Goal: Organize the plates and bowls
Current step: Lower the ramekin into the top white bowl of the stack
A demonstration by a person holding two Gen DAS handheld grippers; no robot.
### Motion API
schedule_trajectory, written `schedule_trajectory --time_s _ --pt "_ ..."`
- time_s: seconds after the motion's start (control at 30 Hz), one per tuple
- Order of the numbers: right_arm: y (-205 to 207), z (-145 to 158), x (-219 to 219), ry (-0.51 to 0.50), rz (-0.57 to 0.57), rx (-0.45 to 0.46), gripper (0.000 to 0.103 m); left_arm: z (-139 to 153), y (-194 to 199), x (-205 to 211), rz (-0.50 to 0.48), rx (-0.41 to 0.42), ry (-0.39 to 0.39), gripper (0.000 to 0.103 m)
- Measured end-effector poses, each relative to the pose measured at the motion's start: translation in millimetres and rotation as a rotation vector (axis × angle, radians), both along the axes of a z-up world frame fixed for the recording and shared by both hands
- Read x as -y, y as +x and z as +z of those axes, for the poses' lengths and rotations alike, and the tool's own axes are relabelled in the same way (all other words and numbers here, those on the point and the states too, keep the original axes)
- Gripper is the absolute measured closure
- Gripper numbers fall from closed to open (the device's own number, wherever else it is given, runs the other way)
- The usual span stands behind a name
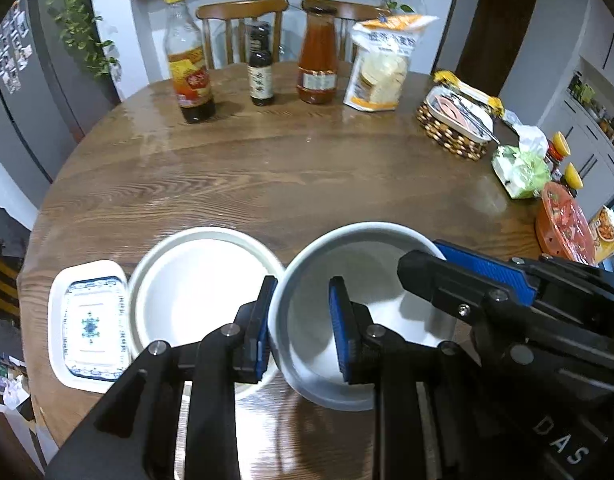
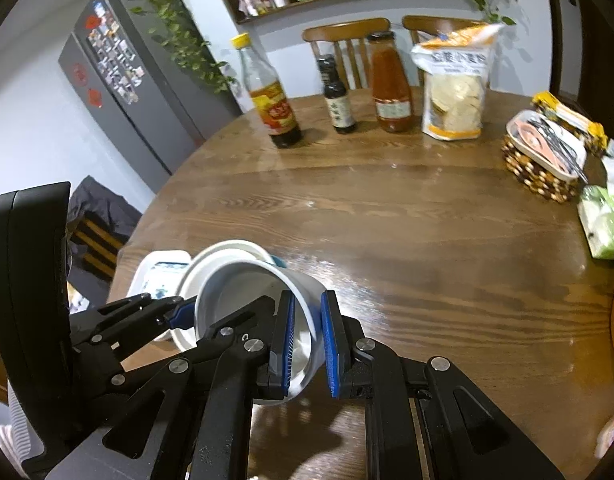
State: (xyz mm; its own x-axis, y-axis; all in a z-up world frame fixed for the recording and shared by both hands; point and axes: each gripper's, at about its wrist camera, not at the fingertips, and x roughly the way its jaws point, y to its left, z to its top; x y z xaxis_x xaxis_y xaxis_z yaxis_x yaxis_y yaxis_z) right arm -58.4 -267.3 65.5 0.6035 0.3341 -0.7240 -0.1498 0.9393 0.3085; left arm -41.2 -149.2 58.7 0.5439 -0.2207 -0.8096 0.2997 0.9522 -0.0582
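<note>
The white bowl [image 1: 359, 312], glazed, rigid, likely slippery and chippable, hangs tilted just above the bench [image 1: 307, 168] at the shallow bowl's [image 1: 195, 280] three o'clock, its wall straddled by the left tongs [image 1: 303, 328] and clenched by the right tongs [image 2: 309, 344].

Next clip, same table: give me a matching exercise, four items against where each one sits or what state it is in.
Items:
1. white bowl
2. patterned rectangular dish
3. woven basket
4. red sauce bottle

Places or states:
A. far edge of the table, between the small dark bottle and the flour bag
B. tilted, its wall gripped by both hand-held grippers
C. right side of the table, holding packets
D. flat on the table, left of the round white plate

Pairs: 1-B, 2-D, 3-C, 4-A
</note>
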Motion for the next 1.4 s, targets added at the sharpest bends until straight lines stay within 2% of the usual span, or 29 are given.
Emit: schedule_trajectory --time_s 0.2,0.53,1.4 --pt "6 7 -29 0.01 0.046 0.02 0.086 8 2 -29 0.045 0.025 0.013 0.079" --pt "18 2 -67 0.022 0.104 0.012 0.086 3 9 -66 0.096 0.016 0.028 0.077" --pt "44 -23 -80 0.02 0.105 -0.069 0.086 -27 37 -76 0.068 -0.089 0.039 0.078"
